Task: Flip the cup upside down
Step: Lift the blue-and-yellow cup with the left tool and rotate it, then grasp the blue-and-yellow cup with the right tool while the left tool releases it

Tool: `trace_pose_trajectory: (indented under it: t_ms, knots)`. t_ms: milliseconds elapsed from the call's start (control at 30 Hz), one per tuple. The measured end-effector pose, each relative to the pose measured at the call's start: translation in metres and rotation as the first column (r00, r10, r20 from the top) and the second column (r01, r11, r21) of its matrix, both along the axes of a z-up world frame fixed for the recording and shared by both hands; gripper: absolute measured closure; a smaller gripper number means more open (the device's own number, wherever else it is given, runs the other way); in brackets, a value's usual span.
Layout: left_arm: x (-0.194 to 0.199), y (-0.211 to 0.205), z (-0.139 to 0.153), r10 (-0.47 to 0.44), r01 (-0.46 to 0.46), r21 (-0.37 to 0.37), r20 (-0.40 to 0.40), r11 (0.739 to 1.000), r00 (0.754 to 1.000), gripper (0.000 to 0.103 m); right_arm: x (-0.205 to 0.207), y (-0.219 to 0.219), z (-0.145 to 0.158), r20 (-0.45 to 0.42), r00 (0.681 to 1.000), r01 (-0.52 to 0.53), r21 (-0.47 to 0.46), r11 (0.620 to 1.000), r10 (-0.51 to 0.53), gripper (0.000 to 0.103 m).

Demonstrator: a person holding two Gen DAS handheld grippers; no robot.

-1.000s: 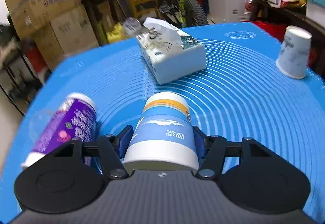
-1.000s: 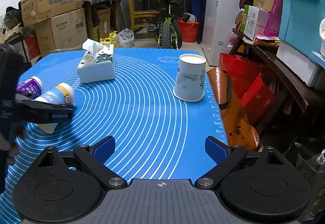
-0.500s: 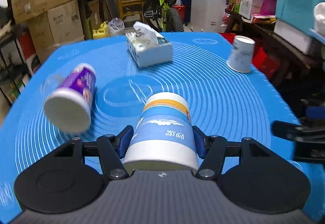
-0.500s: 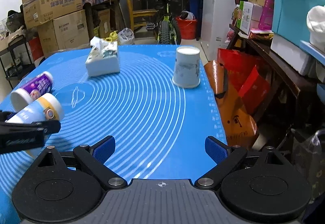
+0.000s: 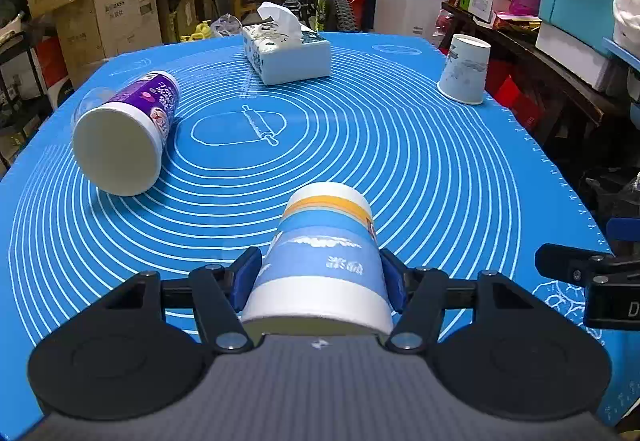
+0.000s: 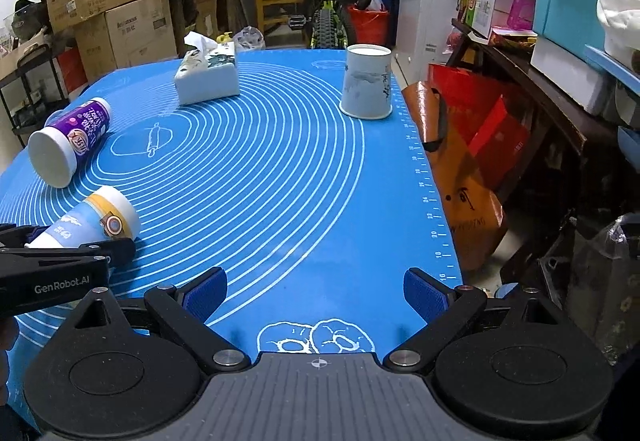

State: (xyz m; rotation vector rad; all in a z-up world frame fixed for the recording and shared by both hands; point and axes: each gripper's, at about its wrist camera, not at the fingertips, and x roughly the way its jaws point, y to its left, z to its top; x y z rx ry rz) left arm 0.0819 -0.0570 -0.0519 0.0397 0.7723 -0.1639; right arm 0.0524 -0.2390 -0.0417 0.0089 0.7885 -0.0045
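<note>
Cup [image 5: 326,253], blue and white paper, lies sideways in the left gripper [image 5: 320,281], pads pinching its wall near the rim above the worktop [image 5: 420,161]. Probably light and crushable, so gentle mid-wall pressure suits. Right gripper [image 6: 316,293] gapes wide, empty.

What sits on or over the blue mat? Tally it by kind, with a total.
Cups: 3: blue-and-white cup held in the left claw, purple cup lying on its side, pale paper cup standing rim-down.
Tissue boxes: 1: tissue box.
Total: 4.
The right claw holds nothing.
</note>
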Motion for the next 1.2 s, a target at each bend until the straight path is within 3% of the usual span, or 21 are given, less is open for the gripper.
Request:
trace_pose_trajectory:
  t_ms: [100,200,633,767,900,1200]
  knots:
    - [-0.002,-0.002,-0.001,-0.009,0.009,0.006,0.012,1.0,1.0,0.025,-0.001,-0.002,0.002,0.004,1.0,0.001,0.003,1.0,-0.001,0.007]
    - [-0.003,-0.004,-0.002,-0.016,0.016,0.029,0.017,0.999,1.0,0.025,-0.002,0.0,0.001,0.002,1.0,-0.004,0.002,1.0,0.004,0.007]
    - [-0.008,-0.001,0.01,-0.023,0.023,0.009,0.031,1.0,0.999,0.024,-0.003,0.0,0.005,0.004,1.0,-0.006,0.003,1.0,0.006,0.007]
    - [-0.017,0.008,0.03,-0.017,0.019,-0.019,0.061,1.0,0.998,0.014,-0.005,0.004,0.014,0.02,1.0,-0.022,0.006,1.0,0.022,0.007]
    - [-0.026,0.023,0.048,0.017,-0.015,-0.02,0.1,1.0,0.995,0.007,-0.006,0.012,0.026,0.035,0.998,-0.056,0.031,0.998,0.055,0.007]
    - [-0.021,0.075,0.054,0.146,-0.148,0.016,0.109,0.989,0.983,0.006,0.018,0.053,0.037,0.005,0.988,-0.155,0.144,0.977,0.156,0.007]
